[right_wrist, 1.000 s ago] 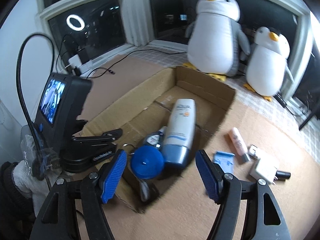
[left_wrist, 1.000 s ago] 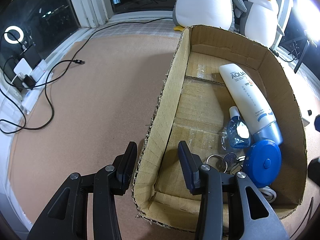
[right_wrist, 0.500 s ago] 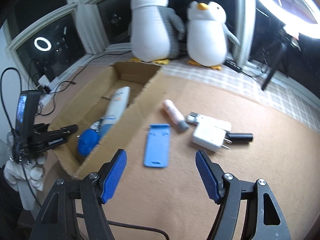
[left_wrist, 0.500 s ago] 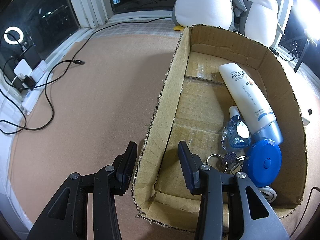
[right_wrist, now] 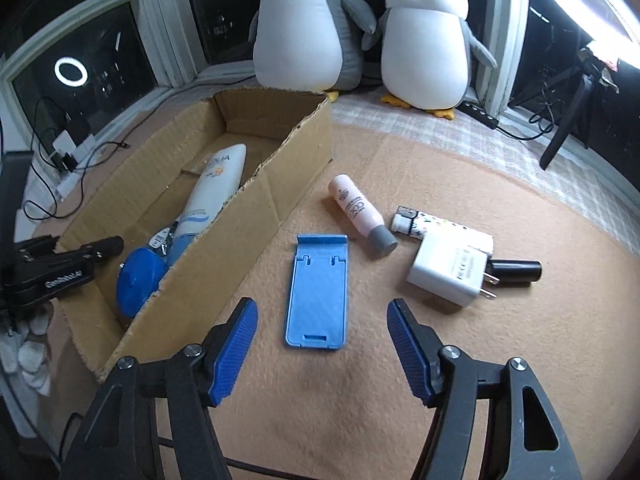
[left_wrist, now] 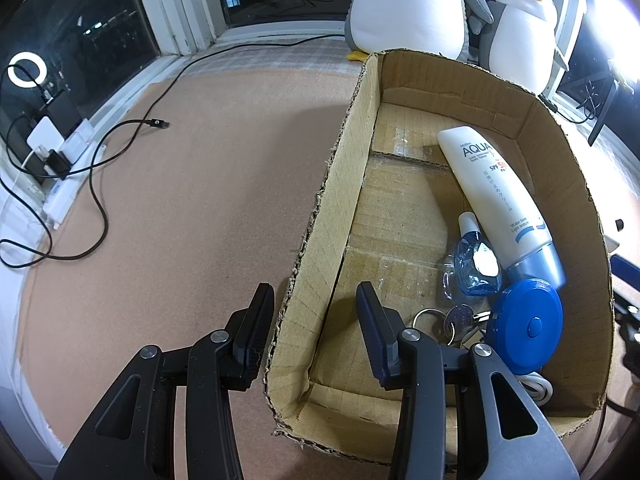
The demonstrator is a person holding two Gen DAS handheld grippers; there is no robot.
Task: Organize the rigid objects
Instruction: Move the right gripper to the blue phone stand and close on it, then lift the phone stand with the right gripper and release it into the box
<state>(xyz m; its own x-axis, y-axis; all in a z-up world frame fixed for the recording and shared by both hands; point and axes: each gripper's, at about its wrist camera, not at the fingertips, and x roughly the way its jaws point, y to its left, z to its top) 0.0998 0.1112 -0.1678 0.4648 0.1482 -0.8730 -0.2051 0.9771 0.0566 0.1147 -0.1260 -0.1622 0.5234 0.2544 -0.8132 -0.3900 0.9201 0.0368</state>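
While left hand-held gripper [left_wrist: 316,312] clamps box [left_wrist: 352,152], right hand-held gripper [right_wrist: 321,312], closing empty, sees stand [right_wrist: 317,276].

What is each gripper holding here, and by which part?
The left gripper straddles the cardboard box's long side wall near a corner; contact cannot be told. The right gripper, jaws closing, holds nothing, above the blue phone stand.

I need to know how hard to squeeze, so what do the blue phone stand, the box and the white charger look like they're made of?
Blue phone stand: seems rigid plastic, matte, with moulded slots and a lip.
Box: corrugated cardboard, raw brown, with torn, fluted edges.
White charger: looks like smooth, hard plastic with a slight sheen, plus metal prongs.
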